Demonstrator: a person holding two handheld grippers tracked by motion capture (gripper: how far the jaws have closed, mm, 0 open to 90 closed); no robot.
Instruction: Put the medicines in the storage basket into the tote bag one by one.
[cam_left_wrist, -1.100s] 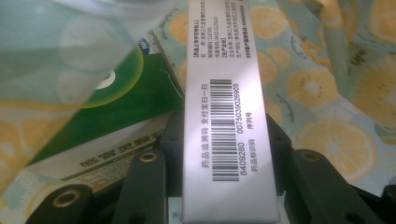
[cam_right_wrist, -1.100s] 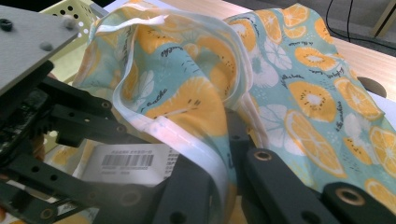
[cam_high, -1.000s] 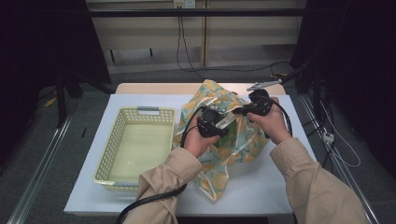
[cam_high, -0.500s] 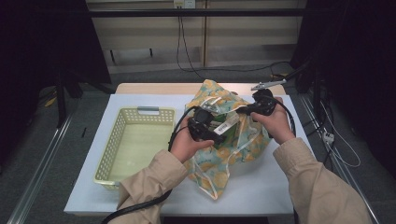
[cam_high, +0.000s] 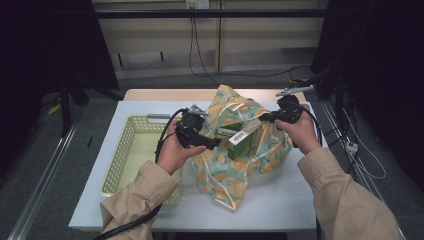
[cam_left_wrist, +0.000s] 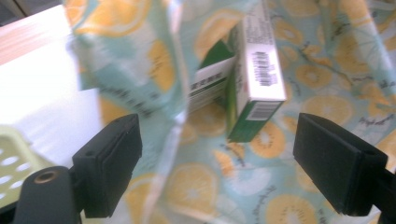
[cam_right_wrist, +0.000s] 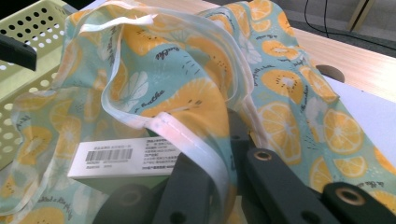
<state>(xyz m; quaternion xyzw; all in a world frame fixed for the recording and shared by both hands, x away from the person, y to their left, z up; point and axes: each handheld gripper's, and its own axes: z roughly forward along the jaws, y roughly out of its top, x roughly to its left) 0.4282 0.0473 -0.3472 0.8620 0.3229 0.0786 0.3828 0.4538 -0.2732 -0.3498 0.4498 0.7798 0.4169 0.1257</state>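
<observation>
A dim room with dark curtains and trailing cables surrounds a white bench (cam_high: 280, 210), where the work in hand looks like loading boxes into a cloth bag. Furthest left stands a pale yellow basket (cam_high: 120, 165), and no boxes can be seen in it, so the source of goods seems emptied or nearly so. Next comes the left gripper (cam_high: 212, 143), held by a hand whose sleeved forearm rises from the lower edge; it points across toward the bag, level with the opening. Its jaws have just been opening and now stand wide, with nothing pinched between them; the left gripper view has the bag's mouth ahead of them. In the middle lies the bag (cam_high: 235, 175), printed with orange slices, its mouth lifted, and a green and white box (cam_high: 243, 139) sits upright in the opening with a second box (cam_left_wrist: 208, 81) just behind it, touching. So at least two boxes seem delivered; what probably remains is settling them deeper and letting the bag close. At the right, the right gripper (cam_high: 270, 117) has its jaws clamped tight on the bag's white-edged rim (cam_right_wrist: 187, 135), holding the mouth up, wrist raised above the bench.
</observation>
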